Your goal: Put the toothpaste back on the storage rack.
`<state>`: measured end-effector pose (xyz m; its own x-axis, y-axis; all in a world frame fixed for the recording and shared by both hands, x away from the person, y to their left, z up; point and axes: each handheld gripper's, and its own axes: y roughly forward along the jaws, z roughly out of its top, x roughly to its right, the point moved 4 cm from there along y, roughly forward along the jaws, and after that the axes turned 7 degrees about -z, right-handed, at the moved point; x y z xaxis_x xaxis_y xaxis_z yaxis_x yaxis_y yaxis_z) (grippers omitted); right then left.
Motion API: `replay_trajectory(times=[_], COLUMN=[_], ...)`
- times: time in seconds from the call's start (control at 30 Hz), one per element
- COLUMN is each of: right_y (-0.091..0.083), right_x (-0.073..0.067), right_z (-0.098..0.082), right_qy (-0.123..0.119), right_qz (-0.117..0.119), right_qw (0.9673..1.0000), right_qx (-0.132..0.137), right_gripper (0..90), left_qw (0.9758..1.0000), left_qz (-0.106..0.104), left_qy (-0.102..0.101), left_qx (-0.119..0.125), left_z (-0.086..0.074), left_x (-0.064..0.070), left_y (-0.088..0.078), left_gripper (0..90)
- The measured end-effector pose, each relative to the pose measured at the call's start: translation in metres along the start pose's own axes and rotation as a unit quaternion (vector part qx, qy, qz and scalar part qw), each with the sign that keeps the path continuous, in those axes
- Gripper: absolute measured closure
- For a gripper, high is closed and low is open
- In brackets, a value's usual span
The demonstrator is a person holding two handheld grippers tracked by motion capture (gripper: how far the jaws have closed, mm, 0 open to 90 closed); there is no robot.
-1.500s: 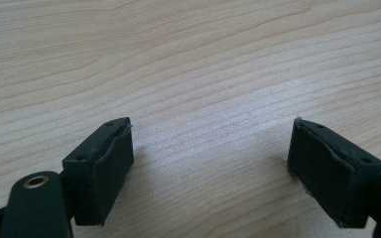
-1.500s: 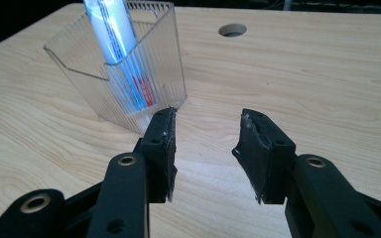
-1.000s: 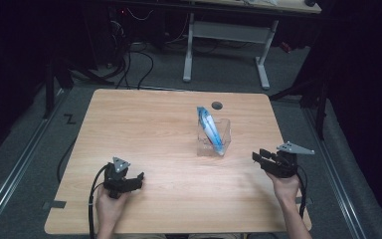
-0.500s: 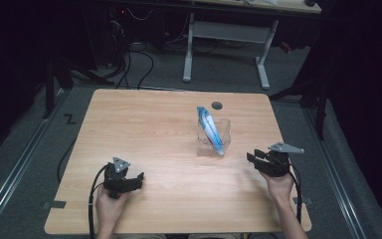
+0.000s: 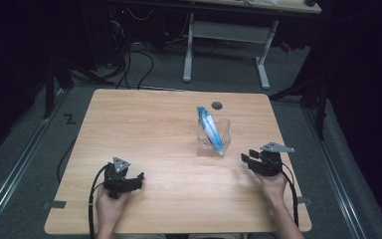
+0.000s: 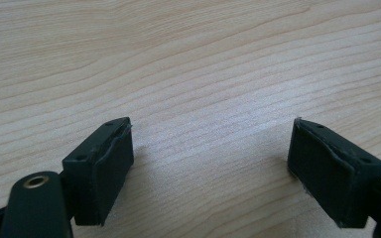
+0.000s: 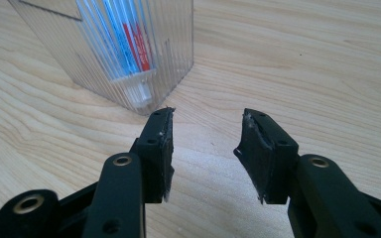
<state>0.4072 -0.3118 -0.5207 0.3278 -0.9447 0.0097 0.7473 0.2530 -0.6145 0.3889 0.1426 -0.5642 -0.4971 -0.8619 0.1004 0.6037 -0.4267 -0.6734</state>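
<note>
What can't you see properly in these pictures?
- Writing on the blue tube: right gripper view, blurred by the ribbed wall of the clear box.
- Top of the tube: right gripper view, cut off by the upper edge.
- Dark round spot on the table: high view, too small to tell whether it is a hole or a cap.
- Right claw: high view, too small and dark to see its gap.

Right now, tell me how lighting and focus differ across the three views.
High view: the table is evenly lit, surroundings nearly black, image soft. Left gripper view: crisp wood grain, a pale sheen between the left gripper's jaws. Right gripper view: the ribbed clear container blurs the tube inside; the right gripper is sharp.
</note>
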Motion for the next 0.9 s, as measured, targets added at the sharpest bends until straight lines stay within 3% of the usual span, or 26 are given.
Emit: replay_trajectory(times=[0.9], right_y=[0.025], right_x=[0.0], right_z=[-0.008], right_qy=[-0.023], right_qz=[-0.033], right_qw=[0.9988], right_qx=[-0.029], right_gripper=[54.3], left_qw=[1.0], left_qz=[0.0], left_qy=[0.0], left_qx=[0.0], left_z=[0.0], left_x=[0.0], left_y=[0.0], left_gripper=[18.4])
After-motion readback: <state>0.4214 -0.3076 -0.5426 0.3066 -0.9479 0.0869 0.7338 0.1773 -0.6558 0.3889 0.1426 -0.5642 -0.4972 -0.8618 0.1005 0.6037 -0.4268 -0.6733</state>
